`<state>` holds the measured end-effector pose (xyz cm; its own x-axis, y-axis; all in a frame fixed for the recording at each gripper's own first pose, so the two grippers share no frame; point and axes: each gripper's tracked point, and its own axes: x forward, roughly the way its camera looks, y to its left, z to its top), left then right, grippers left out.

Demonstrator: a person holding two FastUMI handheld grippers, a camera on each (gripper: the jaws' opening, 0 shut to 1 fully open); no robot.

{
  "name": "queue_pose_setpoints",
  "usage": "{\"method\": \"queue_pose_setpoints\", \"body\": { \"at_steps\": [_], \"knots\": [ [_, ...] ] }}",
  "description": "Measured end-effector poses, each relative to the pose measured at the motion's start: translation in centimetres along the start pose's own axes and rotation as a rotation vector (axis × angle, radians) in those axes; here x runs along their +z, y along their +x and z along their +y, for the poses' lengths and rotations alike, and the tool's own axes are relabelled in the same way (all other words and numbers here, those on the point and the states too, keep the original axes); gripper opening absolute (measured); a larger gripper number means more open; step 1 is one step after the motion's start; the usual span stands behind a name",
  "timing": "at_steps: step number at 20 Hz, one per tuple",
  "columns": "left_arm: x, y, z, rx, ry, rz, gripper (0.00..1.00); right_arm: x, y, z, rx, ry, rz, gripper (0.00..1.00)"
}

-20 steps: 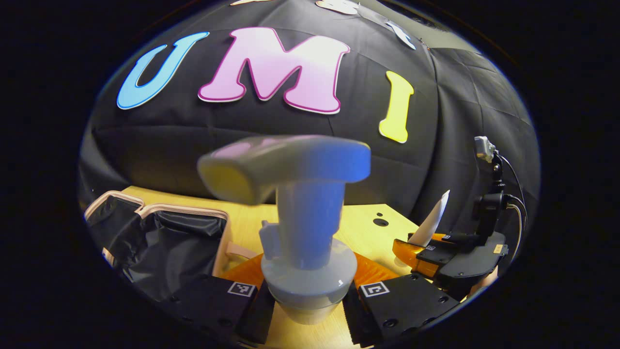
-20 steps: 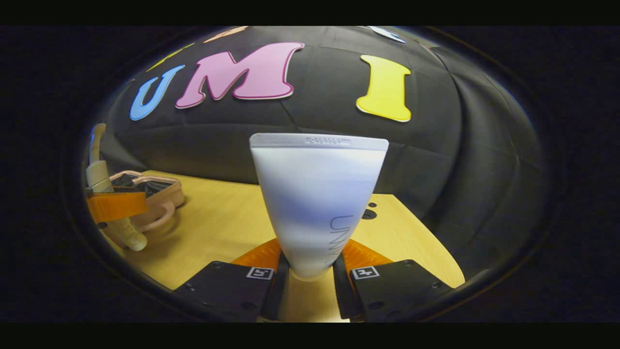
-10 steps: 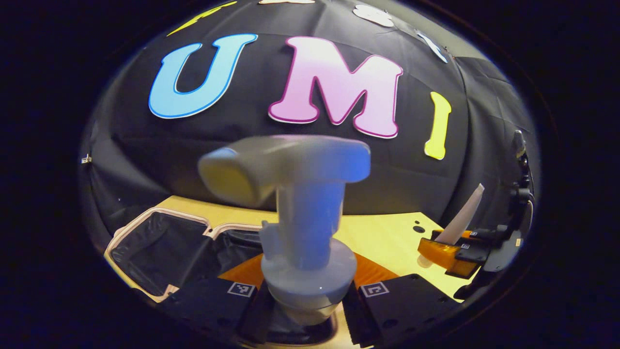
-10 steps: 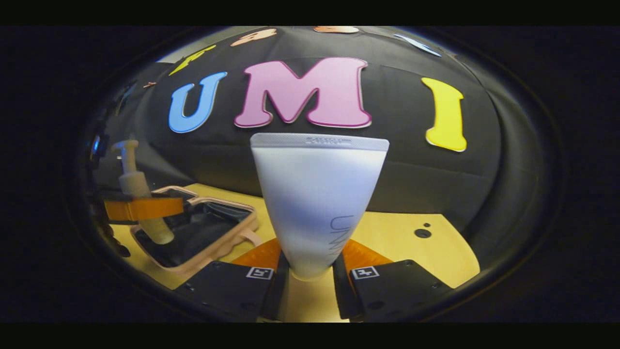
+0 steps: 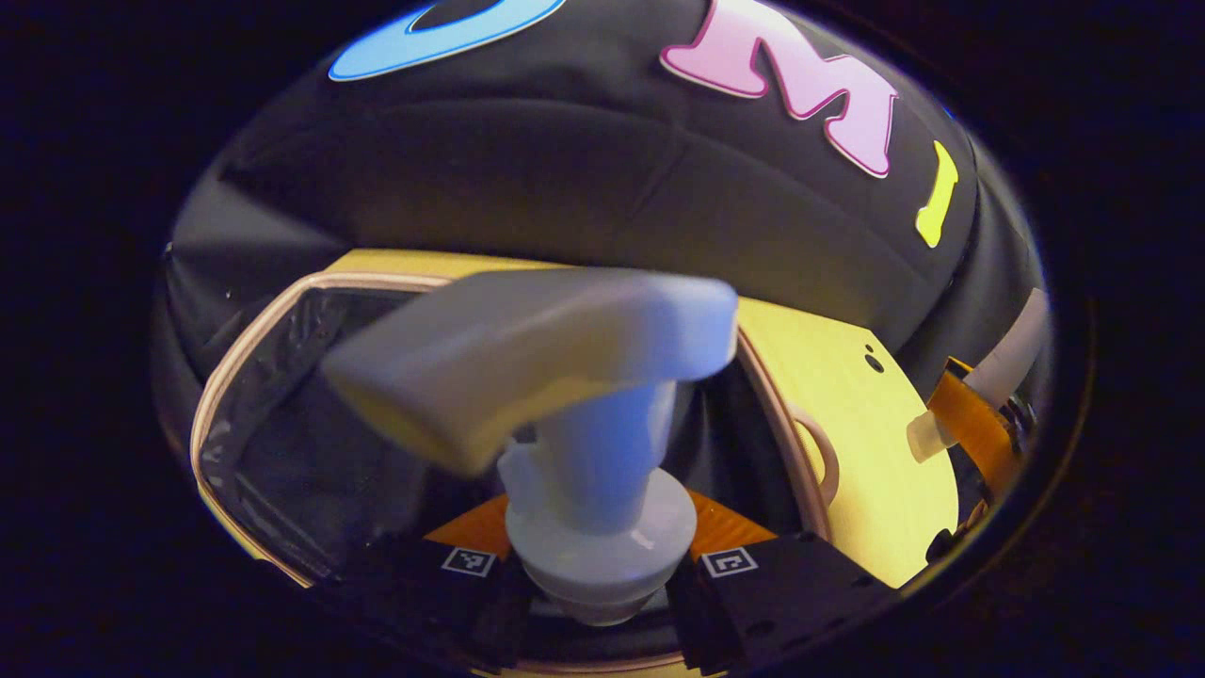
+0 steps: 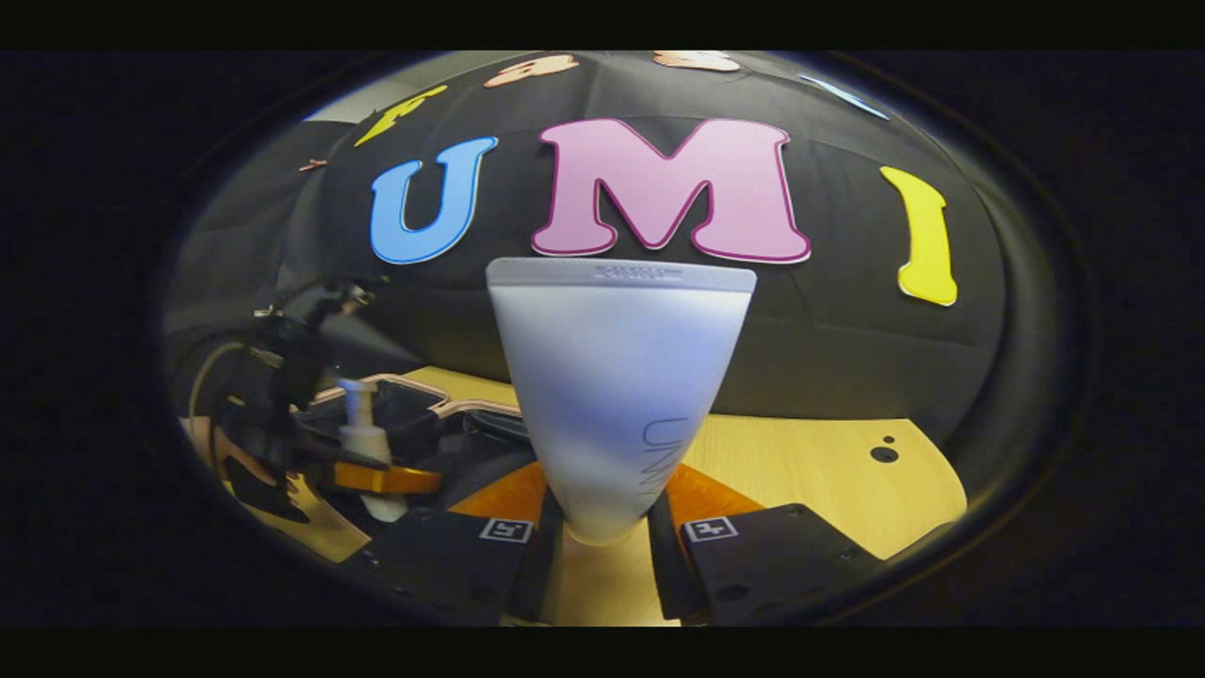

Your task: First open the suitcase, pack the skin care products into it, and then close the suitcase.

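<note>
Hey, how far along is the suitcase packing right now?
Opening looks done: the suitcase lies open on the table. In hand: the left gripper holds a pump bottle over it; the right gripper grips a tube. Left: placing both inside, then closing.

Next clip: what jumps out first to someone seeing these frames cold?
The pump bottle looms large in the left gripper view, clamped by the left gripper above the open suitcase. In the right gripper view, a white tube stands crimp-end up in the right gripper over the wooden table.
</note>
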<state>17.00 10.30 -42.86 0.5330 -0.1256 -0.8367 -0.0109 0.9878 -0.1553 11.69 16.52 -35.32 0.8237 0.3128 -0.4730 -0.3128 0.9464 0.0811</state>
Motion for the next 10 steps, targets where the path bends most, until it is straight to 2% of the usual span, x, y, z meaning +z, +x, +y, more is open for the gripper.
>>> {"method": "queue_pose_setpoints", "body": {
  "at_steps": [2, 5, 6, 7, 8, 9, 10],
  "knots": [
    [1.2, 1.0, -0.4, -0.004, 0.055, 0.022, 0.63, 0.3, 0.2, 0.8, 0.007, -0.008, -0.001, 0.43],
    [1.7, 2.9, 0.3, 0.029, 0.114, 0.083, 0.65, 0.5, 0.3, 2.0, 0.018, 0.010, 0.004, 0.43],
    [1.3, 3.2, 0.3, 0.031, 0.110, 0.117, 0.64, 0.5, 0.4, 2.3, 0.018, 0.011, 0.009, 0.47],
    [0.8, 3.2, 0.4, 0.040, 0.101, 0.127, 0.68, 0.5, 0.5, 2.5, 0.017, 0.012, 0.010, 0.43],
    [0.7, 3.3, 0.4, 0.047, 0.095, 0.127, 0.65, 0.5, 0.7, 2.7, 0.017, 0.012, 0.013, 0.43],
    [1.0, 3.4, 0.5, 0.050, 0.094, 0.113, 0.69, 0.2, 0.7, 2.9, 0.017, 0.018, 0.025, 0.43],
    [1.1, 3.4, 0.6, 0.057, 0.091, 0.115, 0.65, 0.1, 0.7, 3.2, 0.018, 0.021, 0.031, 0.43]
  ]
}}
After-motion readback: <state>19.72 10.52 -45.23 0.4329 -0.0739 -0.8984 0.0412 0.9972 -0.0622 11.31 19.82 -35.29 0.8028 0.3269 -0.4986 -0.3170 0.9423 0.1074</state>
